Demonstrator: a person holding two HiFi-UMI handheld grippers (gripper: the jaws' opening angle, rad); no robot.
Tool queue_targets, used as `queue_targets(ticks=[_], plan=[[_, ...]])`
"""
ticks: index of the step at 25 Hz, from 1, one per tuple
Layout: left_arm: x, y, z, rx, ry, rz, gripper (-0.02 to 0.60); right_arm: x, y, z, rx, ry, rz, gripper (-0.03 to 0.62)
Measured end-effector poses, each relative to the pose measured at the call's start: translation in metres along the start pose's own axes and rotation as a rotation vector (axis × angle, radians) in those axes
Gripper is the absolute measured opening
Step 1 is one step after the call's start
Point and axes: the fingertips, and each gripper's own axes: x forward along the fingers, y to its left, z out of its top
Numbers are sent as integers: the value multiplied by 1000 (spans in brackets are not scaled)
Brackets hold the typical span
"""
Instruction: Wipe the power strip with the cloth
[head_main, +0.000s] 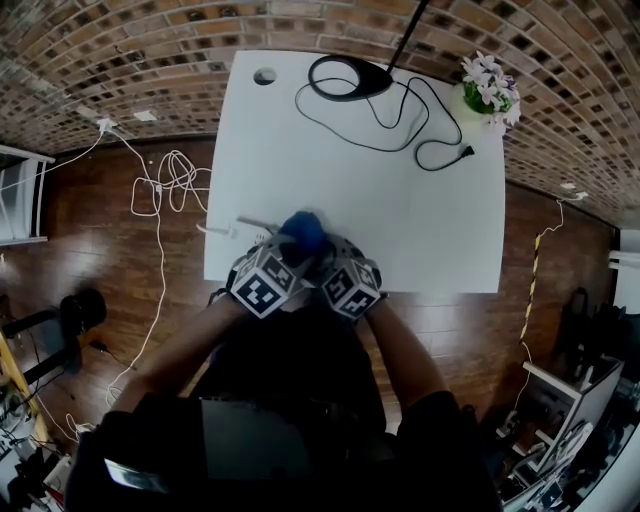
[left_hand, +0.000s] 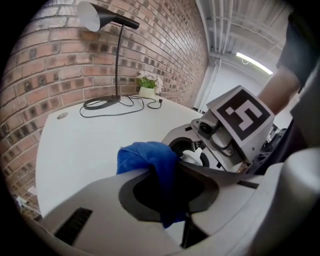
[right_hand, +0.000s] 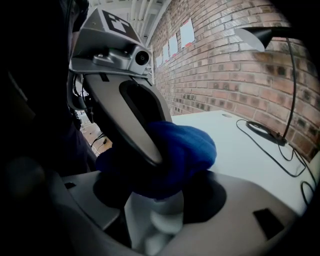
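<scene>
My left gripper is shut on a blue cloth, which bunches out past its fingertips. In the right gripper view the cloth rests on top of a white power strip. The strip stands between the jaws of my right gripper, which are closed on it at a wide spread. From the head view both grippers meet near the table's front edge, left and right. The cloth lies between them, and a white end of the strip pokes out to the left.
The white table carries a black desk lamp and its cord at the back. A potted flower stands at the back right corner. White cables lie on the wooden floor to the left.
</scene>
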Motion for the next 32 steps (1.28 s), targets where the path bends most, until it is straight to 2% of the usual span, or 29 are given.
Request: queue_targets(ticks=[2,6,9,11,13,15,19,22,32], plan=[[-2,1,2,-37,-32,-1,75,0,1,0,1,1,0,293],[0,1,5,-83,3,-34,75,0,-1,-1,11,11,-2,293],[2,4,3,-118,-10,-66,75,2,2,4,-9,10,10,298],[3,10,-3,-178,-20,-86,75,9,6,9,-15,9,28,356],[1,13,-5,-230,-24,-102,75,13,6,12,-15,9,36,334],[1,12,-4,-205,-15,-96,75,13,5,12,-19,0,33,288],[1,12,-4,-156,5,-100,75,12,3,12,-28,-6,24,290],[-3,16,-6,-125,5,-73,75,13,2,12,-26,-8,20,288],[-32,50,-24,-187,-35,51,75,11,0,11,-29,-7,17,287]])
